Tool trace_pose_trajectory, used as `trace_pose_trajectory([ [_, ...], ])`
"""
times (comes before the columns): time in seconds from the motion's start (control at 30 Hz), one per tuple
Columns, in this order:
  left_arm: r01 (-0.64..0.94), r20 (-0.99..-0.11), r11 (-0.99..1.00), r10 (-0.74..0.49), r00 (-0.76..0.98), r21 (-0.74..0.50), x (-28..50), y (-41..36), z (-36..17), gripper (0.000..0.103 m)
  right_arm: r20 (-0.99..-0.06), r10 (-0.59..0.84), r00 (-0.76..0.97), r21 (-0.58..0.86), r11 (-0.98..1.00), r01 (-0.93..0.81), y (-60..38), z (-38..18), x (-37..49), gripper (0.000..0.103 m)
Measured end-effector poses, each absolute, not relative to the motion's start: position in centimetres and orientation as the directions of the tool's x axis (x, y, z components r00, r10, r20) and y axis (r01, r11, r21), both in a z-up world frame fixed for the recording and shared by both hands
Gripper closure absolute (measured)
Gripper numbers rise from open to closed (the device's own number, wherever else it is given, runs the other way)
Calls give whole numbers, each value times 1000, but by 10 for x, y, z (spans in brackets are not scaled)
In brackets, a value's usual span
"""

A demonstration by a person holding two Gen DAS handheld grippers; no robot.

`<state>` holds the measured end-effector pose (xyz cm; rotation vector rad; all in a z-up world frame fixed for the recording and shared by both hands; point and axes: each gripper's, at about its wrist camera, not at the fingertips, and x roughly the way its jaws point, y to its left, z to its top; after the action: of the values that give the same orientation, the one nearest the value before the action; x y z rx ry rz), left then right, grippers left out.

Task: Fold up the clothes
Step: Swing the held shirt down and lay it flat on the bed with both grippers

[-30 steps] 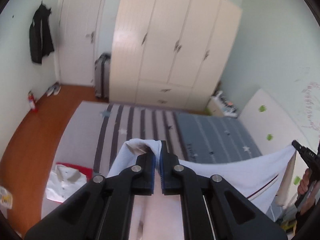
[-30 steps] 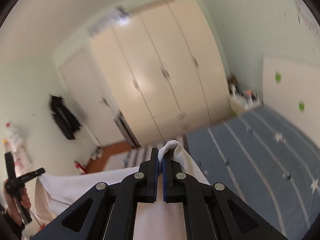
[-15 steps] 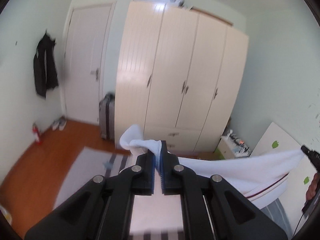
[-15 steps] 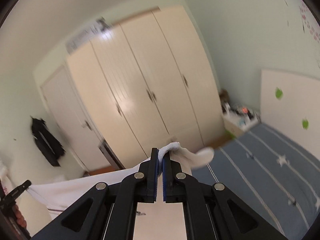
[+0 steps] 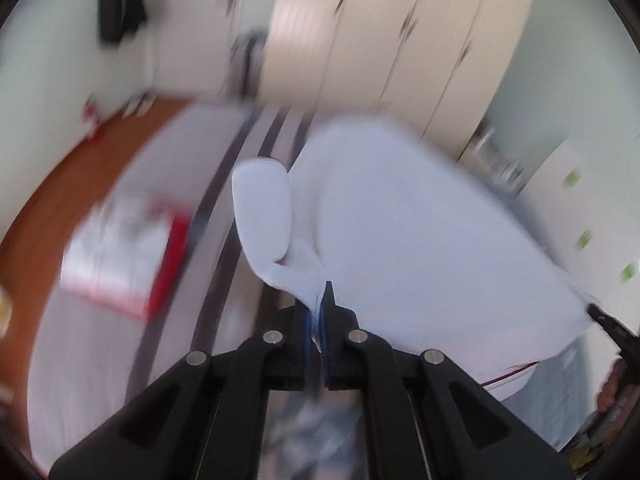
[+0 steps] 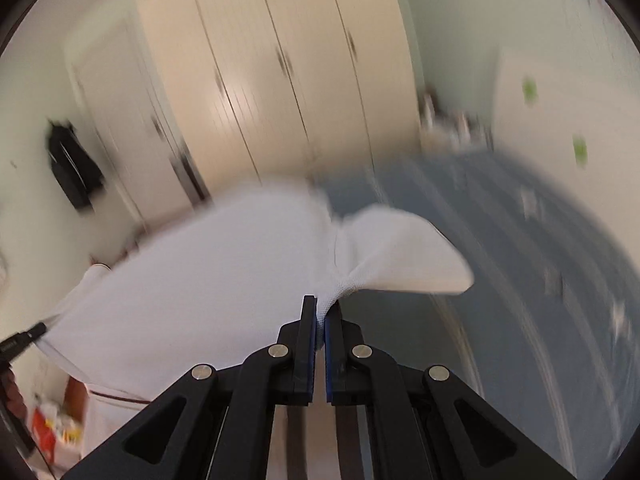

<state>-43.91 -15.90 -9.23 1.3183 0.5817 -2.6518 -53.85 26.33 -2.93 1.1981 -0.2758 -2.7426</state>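
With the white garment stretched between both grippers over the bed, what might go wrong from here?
1. Each gripper pinches only a small bunch near the garment's edge: left gripper, right gripper. The white garment may slip free.
2. Its sleeve flaps loose and may land folded under.
3. The folded clothes on the bed lie close and might get covered.

Each camera sits just behind its own hand-held gripper and looks forward and downward along the fingers, very near the white garment [image 5: 420,248]. Both views share this garment, the wardrobe [image 6: 280,80] and the bed [image 5: 100,340].
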Motion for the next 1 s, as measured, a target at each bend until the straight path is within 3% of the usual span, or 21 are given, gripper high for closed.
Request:
trace_pose_trajectory([
  [0.13,343,-899,-916,39,-436,-207,-397,-143,-208,100,-886,-143,-441,190,-980,-64,276,-186,-484,101],
  [0.3,389,-967,-912,26,-254,-127,-352,-138,-301,100,-975,-84,-208,104,-991,-86,280,-306,-439,101],
  [0.47,383,-972,-916,28,-233,-118,-331,-139,-317,100,-986,-73,-150,83,-994,-64,284,-334,-417,101],
  [0.73,362,-972,-926,20,-233,-106,-287,-134,-298,100,-984,-97,-146,104,-994,-41,295,-321,-391,101],
  [1.0,365,-995,-929,28,-99,-62,-221,-124,-335,100,-996,-84,-28,84,-996,-4,310,-348,-347,101],
])
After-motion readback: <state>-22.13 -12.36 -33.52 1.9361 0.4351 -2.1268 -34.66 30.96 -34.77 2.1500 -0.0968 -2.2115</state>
